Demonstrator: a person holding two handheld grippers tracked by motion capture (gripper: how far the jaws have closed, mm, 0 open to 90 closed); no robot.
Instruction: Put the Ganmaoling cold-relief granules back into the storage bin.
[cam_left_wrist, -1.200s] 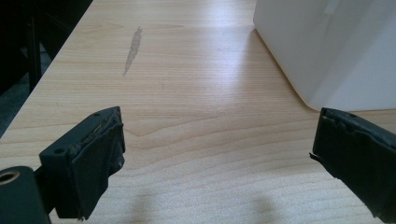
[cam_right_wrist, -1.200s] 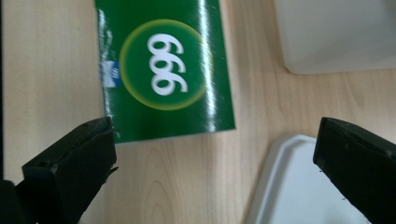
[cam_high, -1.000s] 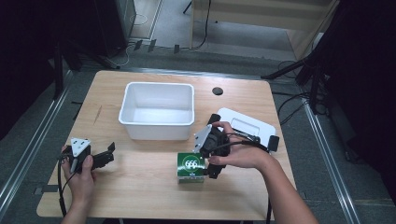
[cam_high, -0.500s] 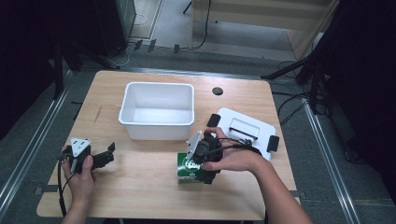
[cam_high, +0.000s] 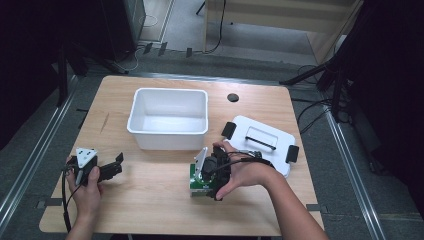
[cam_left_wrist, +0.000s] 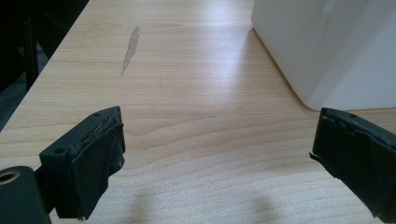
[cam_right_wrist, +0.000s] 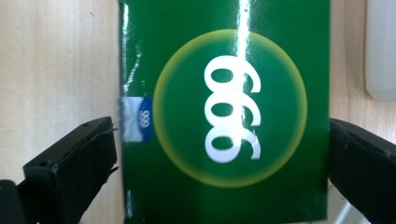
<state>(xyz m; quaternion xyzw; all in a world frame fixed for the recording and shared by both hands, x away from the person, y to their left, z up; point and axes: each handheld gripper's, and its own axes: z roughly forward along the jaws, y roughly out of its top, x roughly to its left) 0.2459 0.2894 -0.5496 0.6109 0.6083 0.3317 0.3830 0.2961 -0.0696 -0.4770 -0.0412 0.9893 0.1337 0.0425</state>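
one bin (cam_high: 169, 118), one lid (cam_high: 261, 142), seemingly one green box (cam_right_wrist: 224, 112).

The high view looked forward and down on the whole table (cam_high: 150, 200) from above the person's side. The left gripper view looked low along the tabletop, the bin (cam_left_wrist: 336, 46) near at upper right; both views shared it. The right gripper view looked straight down, very close, on the green box (cam_right_wrist: 224, 112), also seen at the high view's lower centre.

The green box (cam_right_wrist: 224, 112) bears white digits — "999" or "666", by orientation — inside a yellow ring.
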